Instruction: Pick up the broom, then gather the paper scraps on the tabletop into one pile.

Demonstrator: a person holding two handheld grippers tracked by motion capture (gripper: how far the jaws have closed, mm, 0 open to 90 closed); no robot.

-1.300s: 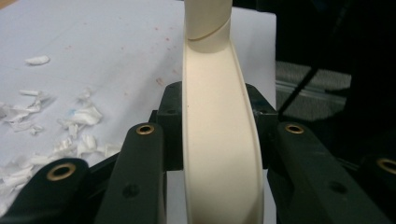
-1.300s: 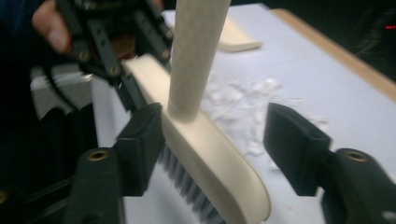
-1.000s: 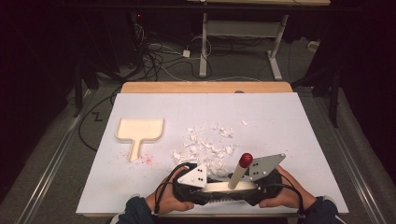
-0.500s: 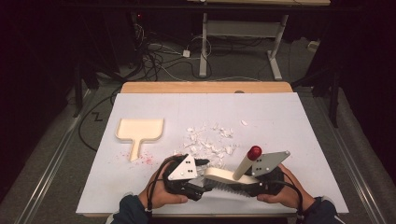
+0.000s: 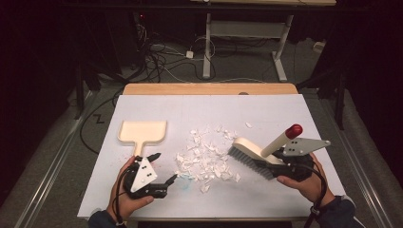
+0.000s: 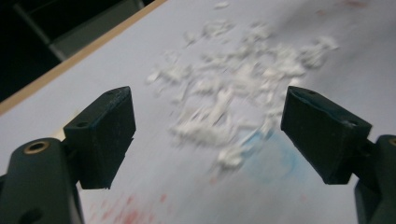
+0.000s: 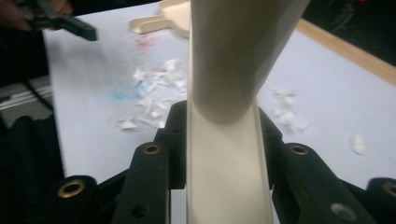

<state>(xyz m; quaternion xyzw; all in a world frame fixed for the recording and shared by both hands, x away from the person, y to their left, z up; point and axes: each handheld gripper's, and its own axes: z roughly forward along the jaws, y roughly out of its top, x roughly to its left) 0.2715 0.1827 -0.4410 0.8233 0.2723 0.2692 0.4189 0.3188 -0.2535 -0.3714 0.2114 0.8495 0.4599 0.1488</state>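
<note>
A brush (image 5: 252, 151) with a cream body, dark bristles and a red-tipped handle (image 5: 293, 130) hangs tilted over the table's right side. My right gripper (image 5: 280, 164) is shut on it, having just closed. In the right gripper view the cream handle (image 7: 229, 154) fills the space between the jaws. My left gripper (image 5: 166, 166) is at the front left, open, its jaws just opened with nothing between them. White paper scraps (image 5: 206, 154) lie in a pile mid-table, ahead of the left gripper (image 6: 208, 126) as a blurred heap of scraps (image 6: 233, 93).
A cream dustpan (image 5: 142, 132) lies flat at the left, handle toward me, also seen as the dustpan (image 7: 159, 21). A white sheet (image 5: 266, 111) covers the wooden table. Faint red and blue marks stain the sheet near the front. Cables and a desk frame stand beyond the far edge.
The left gripper let go of the brush, opened and moved left. The right gripper closed on the brush and carried it right and slightly up.
</note>
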